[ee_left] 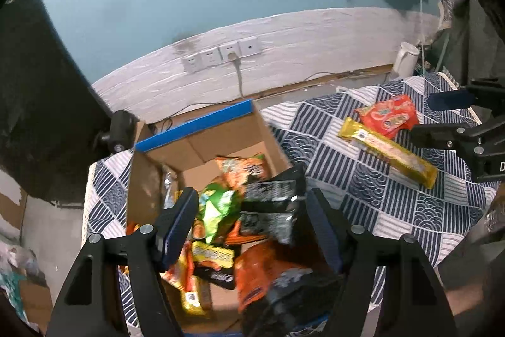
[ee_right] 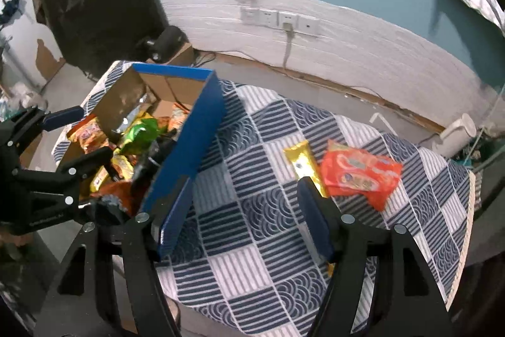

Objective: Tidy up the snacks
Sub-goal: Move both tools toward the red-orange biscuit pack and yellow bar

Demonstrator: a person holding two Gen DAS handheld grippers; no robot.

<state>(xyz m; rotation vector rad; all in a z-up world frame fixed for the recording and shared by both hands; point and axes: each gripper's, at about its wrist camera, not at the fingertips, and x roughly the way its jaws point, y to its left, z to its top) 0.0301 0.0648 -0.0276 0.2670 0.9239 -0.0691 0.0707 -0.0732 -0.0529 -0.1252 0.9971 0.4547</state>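
While your left gripper (ee_left: pixel 249 220) is hanging wide and empty over the filled box (ee_right: pixel 189 128), you are bringing the right gripper (ee_right: pixel 240 220), jaws wide, nearer the yellow bar (ee_right: pixel 303 161); it is lying ahead-right on the cloth (ee_right: pixel 252 204), long axis running roughly along your fingers, red pack (ee_right: pixel 363 172) touching it

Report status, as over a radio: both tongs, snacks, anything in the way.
Left tongs open over box, black packet between them. Right tongs open, empty. Yellow bar, orange packet still on cloth. Nothing blocking.
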